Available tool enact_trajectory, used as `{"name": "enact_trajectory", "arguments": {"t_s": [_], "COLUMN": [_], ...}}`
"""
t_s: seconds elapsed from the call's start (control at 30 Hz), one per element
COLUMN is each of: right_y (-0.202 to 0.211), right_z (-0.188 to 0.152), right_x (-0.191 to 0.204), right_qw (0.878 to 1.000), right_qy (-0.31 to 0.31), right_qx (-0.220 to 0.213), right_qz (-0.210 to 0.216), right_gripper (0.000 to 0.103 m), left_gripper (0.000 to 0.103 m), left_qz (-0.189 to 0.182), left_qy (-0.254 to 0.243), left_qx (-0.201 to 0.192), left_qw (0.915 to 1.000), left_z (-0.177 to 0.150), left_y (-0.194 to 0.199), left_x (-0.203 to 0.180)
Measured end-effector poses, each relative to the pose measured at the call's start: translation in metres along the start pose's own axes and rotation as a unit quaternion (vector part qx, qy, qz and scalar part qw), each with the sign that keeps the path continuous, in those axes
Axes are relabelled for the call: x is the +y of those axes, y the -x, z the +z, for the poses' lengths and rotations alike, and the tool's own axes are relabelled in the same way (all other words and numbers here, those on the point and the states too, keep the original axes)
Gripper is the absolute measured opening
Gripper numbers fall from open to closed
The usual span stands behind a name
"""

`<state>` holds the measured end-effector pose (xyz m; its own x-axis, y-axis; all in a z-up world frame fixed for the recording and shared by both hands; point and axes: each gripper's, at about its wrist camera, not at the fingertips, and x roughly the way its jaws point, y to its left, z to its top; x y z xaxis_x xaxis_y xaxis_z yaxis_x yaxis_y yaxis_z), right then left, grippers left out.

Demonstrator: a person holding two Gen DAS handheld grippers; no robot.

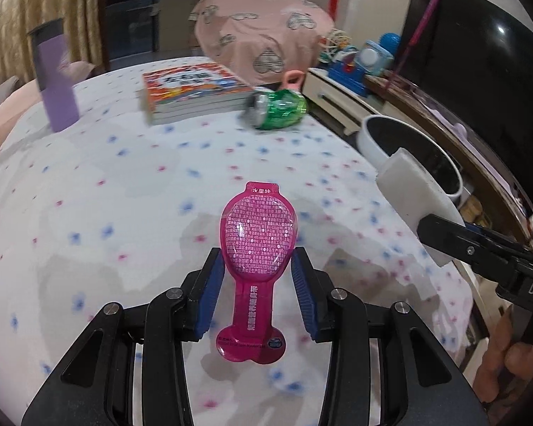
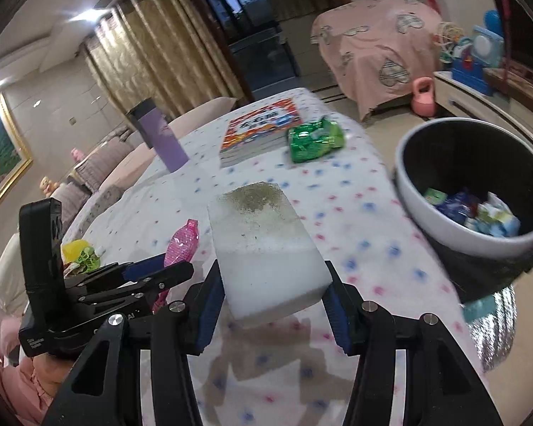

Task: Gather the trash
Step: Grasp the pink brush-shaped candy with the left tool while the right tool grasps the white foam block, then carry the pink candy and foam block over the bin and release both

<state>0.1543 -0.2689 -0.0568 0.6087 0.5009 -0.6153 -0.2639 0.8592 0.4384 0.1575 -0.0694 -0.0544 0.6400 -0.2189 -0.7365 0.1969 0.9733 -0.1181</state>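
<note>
some wrappers lie in the bin (image 2: 414, 197), the left hand-held gripper (image 1: 257, 277) grips a pink packet (image 1: 257, 234), the right hand-held gripper (image 2: 272, 296) clamps a sponge (image 2: 266, 248), and the can (image 1: 279, 109) is left.

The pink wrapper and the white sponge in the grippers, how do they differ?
The pink wrapper is thin, glossy and covered in print; the white sponge is a thick, plain block. The wrapper has a rounded head and narrow neck, while the sponge is rectangular. The sponge's far end is soiled with greenish-brown specks; the wrapper looks clean. The left gripper holds the wrapper, the right gripper the sponge. Both are held above the dotted tablecloth.
</note>
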Motion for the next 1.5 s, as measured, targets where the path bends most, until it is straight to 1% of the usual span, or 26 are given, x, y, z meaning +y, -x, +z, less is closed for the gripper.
{"name": "enact_trajectory", "arguments": {"t_s": [0.17, 0.43, 0.7, 1.23, 1.5], "right_y": [0.017, 0.034, 0.048, 0.062, 0.066], "right_z": [-0.004, -0.004, 0.003, 0.02, 0.032], "right_x": [-0.015, -0.042, -0.071, -0.111, -0.127], "right_qw": [1.0, 0.999, 0.996, 0.993, 0.991], "right_qy": [-0.011, -0.033, -0.051, -0.064, -0.068], "right_qx": [-0.014, -0.033, -0.052, -0.067, -0.069], "right_qz": [-0.013, -0.027, -0.046, -0.078, -0.096], "right_gripper": [0.053, 0.053, 0.053, 0.053, 0.053], "left_gripper": [0.038, 0.038, 0.038, 0.038, 0.038], "left_qz": [-0.008, -0.02, -0.031, -0.056, -0.061], "left_qy": [-0.017, -0.036, -0.053, -0.08, -0.098], "left_qx": [-0.002, -0.002, -0.007, -0.018, -0.017], "left_qw": [0.9998, 0.9991, 0.9981, 0.995, 0.9932], "left_z": [0.005, 0.014, 0.028, 0.063, 0.078], "left_y": [-0.001, -0.004, -0.008, -0.019, -0.03], "left_x": [-0.02, -0.049, -0.073, -0.115, -0.138]}}
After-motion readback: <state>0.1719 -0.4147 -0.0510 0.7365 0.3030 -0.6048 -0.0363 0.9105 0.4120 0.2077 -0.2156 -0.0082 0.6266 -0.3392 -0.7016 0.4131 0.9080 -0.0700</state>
